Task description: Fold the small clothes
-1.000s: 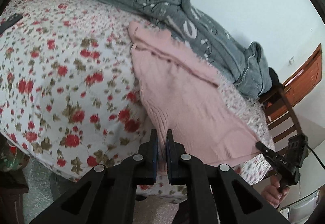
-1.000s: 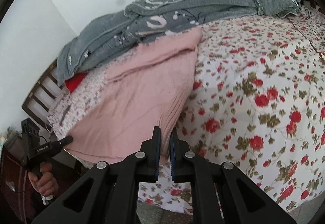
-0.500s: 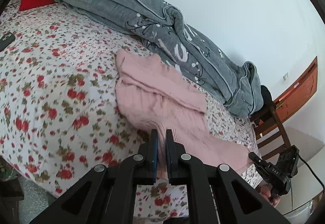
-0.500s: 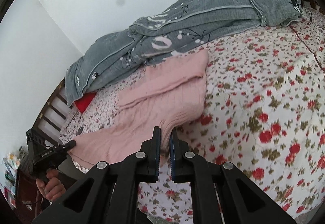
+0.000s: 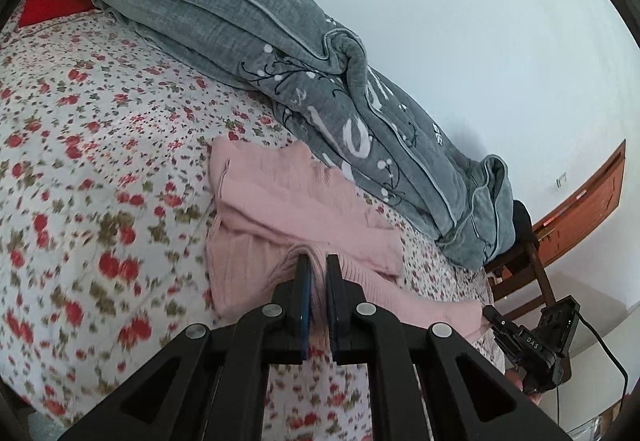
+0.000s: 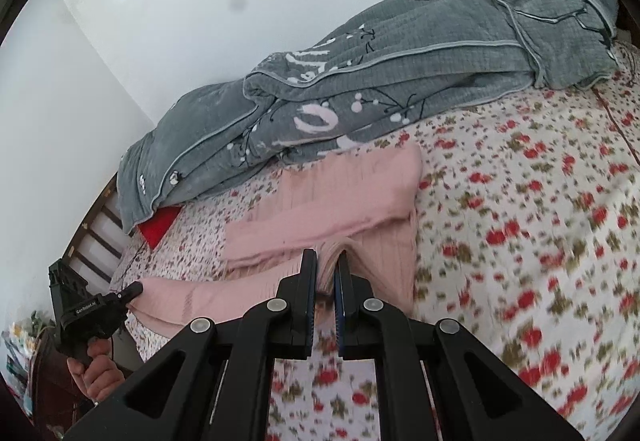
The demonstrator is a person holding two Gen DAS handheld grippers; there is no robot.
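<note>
A pink knit sweater (image 5: 280,201) lies on the floral bed sheet (image 5: 100,161), its sleeves folded across the body. My left gripper (image 5: 318,261) is shut on a bunched bit of the sweater's lower edge, held up off the bed. The right gripper (image 5: 491,315) shows at the right of that view, pinching the far corner of the same edge. In the right wrist view the right gripper (image 6: 326,259) is shut on the pink sweater (image 6: 340,193). At the left there, the left gripper (image 6: 134,287) holds the other corner, a hand (image 6: 96,373) on its handle.
A rumpled grey quilt (image 5: 320,81) runs along the wall behind the sweater, also seen as the grey quilt (image 6: 400,61). A red cushion (image 6: 158,227) peeks from under it. A wooden chair (image 5: 532,265) and brown furniture (image 5: 580,209) stand past the bed's end.
Both grippers have risen and moved forward over the bed, drawing the sweater's lower edge up towards its upper part. The lower half now hangs lifted between them.
</note>
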